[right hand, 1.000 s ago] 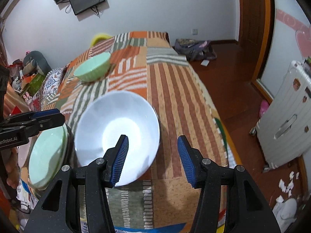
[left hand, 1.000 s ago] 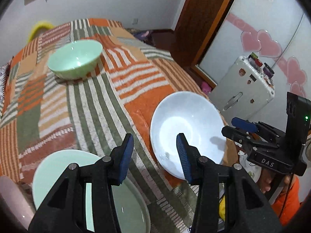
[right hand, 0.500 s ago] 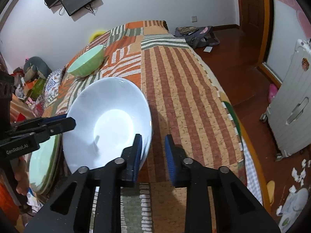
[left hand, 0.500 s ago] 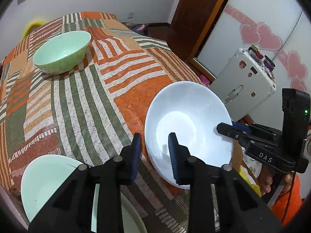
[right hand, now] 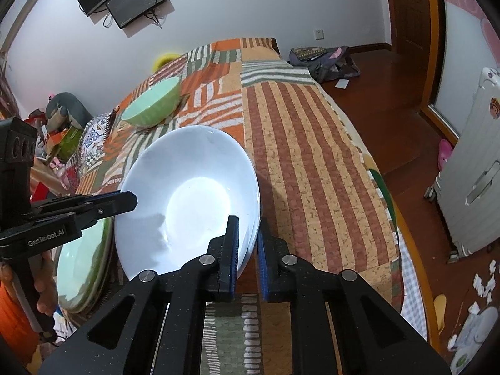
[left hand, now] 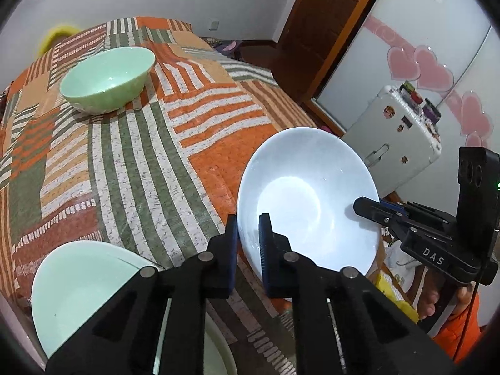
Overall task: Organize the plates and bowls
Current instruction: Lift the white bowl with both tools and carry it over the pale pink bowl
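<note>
- Far left on the patchwork bedspread (left hand: 131,168): pale green plates (left hand: 75,284) lying flat at the near corner, seen as a stack edge-on in the right wrist view (right hand: 82,268)
- Further back on the same side: green bowl (left hand: 107,79) standing upright on the striped cloth, well apart from the plates, also in the right wrist view (right hand: 153,106)
- Centre, at the bed's near edge: white bowl (left hand: 304,197) tilted, held at two opposite sides of its rim, its hollow facing up and toward both cameras (right hand: 187,200)
- Left gripper (left hand: 248,243): blue pads pinched onto the bowl's left rim, one pad inside the hollow and one outside
- Right gripper (right hand: 248,250): likewise clamped on the bowl's right rim, one pad inside and one against the outer wall; seen from the left wrist view (left hand: 372,207) reaching over the far edge
- Right of the bed: wooden floor (right hand: 390,93) with a dark bag (right hand: 322,61) lying on it, and a white suitcase (left hand: 397,143) standing upright beside the door with pink heart stickers (left hand: 418,65)
</note>
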### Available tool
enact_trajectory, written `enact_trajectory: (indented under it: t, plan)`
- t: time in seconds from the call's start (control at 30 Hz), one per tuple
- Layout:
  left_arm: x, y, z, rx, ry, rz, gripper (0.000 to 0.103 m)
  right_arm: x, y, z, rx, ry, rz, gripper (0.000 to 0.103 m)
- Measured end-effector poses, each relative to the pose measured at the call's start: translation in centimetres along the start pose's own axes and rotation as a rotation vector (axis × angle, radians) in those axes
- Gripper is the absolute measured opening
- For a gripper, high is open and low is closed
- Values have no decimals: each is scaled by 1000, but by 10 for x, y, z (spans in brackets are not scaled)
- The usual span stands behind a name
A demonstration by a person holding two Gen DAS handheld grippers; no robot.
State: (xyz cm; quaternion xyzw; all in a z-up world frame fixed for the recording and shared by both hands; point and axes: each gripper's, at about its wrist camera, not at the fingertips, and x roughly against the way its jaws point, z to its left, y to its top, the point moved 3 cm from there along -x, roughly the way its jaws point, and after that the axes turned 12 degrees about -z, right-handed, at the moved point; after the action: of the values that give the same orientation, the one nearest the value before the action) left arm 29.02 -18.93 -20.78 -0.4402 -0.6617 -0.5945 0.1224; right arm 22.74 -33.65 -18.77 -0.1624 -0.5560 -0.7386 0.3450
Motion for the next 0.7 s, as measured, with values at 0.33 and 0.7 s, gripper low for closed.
enact_trajectory:
  t: [0.33, 0.7]
  plan:
    - [62, 18, -2, -25, 11, -138, 11, 23, 24, 33, 60, 28, -87, 10]
    - [133, 18, 31, 7, 64, -248, 11, 32, 34, 93, 144, 98, -144, 10]
